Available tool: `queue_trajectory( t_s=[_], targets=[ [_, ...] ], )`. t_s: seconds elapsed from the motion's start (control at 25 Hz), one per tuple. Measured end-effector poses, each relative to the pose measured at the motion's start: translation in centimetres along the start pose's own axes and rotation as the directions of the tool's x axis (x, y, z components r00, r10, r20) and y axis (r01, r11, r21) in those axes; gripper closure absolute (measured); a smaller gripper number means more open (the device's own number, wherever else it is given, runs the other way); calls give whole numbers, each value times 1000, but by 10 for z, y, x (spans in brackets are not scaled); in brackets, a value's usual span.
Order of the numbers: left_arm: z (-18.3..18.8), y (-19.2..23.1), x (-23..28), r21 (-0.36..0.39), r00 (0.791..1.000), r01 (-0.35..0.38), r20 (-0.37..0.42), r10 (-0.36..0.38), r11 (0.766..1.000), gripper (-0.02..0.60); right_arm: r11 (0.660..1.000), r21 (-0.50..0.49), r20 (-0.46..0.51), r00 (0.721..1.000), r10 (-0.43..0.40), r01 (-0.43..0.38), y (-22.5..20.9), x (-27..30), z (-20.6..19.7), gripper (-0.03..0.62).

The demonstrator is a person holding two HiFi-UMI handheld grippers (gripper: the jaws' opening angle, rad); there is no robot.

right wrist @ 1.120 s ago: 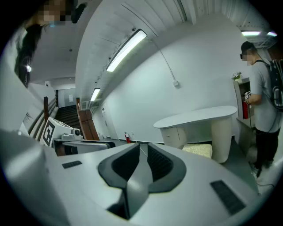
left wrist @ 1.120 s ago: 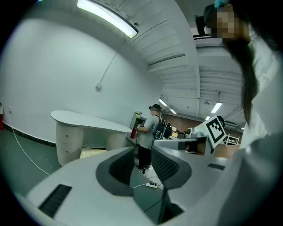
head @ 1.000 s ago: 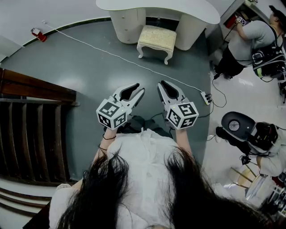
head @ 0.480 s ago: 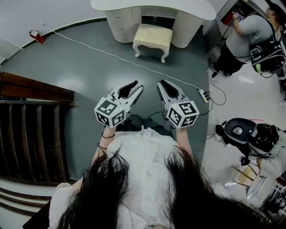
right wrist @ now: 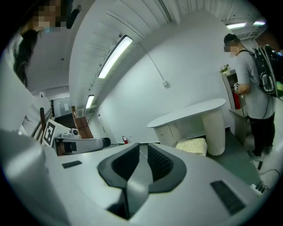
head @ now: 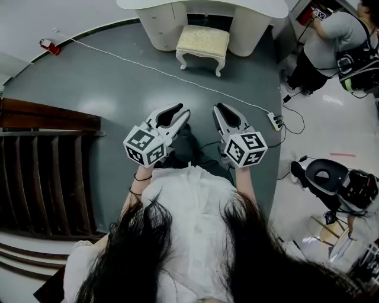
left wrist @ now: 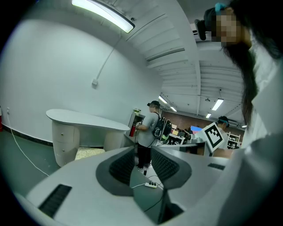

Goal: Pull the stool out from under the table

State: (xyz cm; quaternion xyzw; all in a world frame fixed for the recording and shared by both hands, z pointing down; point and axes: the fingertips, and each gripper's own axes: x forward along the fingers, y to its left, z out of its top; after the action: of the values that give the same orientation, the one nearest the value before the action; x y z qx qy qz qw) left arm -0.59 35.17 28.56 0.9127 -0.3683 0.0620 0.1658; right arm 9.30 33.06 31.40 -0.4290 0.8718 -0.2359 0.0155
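Wooden stair rail (head: 47,148): far left, no part of the task.
Left claw (head: 176,112): closed, empty, held over the grey floor and aimed at the desk.
White cable (head: 136,58): lies across the floor between the person and the stool.
Stool (head: 203,41): cream cushion, white curved legs. It stands in the knee gap of the desk (head: 254,7), seat partly under the top, well apart from both claws.
Right claw (head: 221,109): closed, empty, beside the left one.
Power strip (head: 276,121): on the floor, to the right.
Step in hand: approach, no contact yet.
Next move, as judged: cross the cable, open a claw, take the seat edge or a leg, draw the stool outward.
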Motion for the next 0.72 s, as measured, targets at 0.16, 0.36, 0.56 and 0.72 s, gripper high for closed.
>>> queue_trajectory(
  t_s=[0.16, 0.36, 0.56, 0.72],
  targets=[
    [2, 17, 8, 8, 1000, -12, -12, 12, 1000, 456, 1000, 11, -1, 1000, -4, 4, -10, 13, 2, 525],
    [8, 51, 32, 3, 1000, -8, -18, 8, 1000, 456, 1000, 11, -14, 1000, -28, 28, -30, 39, 9, 525],
    [28, 99, 65, 1, 1000, 5, -16, -5, 1000, 456, 997, 6, -31, 997, -70, 70, -59, 78, 26, 525],
    [50, 148, 86, 11, 1000, 13, -19, -13, 1000, 456, 995, 9, -47, 994, -100, 101, -77, 121, 40, 525]
  ],
)
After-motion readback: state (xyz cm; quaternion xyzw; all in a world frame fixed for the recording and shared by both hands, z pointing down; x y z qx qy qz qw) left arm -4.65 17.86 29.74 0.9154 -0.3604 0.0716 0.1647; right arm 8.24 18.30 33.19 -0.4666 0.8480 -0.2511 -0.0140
